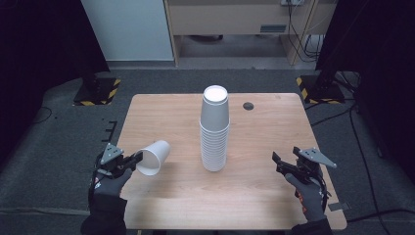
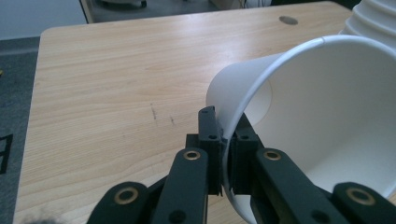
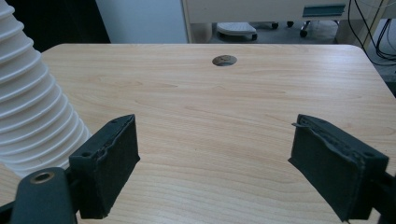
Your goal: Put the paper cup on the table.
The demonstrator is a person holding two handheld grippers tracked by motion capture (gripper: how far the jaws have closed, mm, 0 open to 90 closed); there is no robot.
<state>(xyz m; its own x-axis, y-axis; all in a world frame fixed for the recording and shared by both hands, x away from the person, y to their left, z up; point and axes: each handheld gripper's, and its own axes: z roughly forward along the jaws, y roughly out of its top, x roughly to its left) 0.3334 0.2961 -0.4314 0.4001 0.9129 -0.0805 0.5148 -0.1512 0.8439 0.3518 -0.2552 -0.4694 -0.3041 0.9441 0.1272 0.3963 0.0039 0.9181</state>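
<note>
- The single white cup (image 1: 152, 157) is in my left gripper (image 1: 133, 160), off the table and tipped on its side at the table's left edge, its open mouth facing back toward me and its base pointing toward the stack.
- In the left gripper view the jaws are pinched on the cup's rim (image 2: 227, 154), one pad outside the wall and one inside; the grip is thin, on the lip alone.
- The stack of white cups (image 1: 214, 131) stands upside down at the middle of the wooden table (image 1: 274, 196), well apart from the cup I hold.
- My right gripper (image 1: 285, 164) hangs near the table's right edge with its jaws spread wide and nothing between them.
- I judge the step in hand to be carrying one cup, either away from the stack or toward it; I cannot tell which.
- Next move, as I see it: keep the rim pinch steady, since the wall may flex, and turn the cup before setting it down.
</note>
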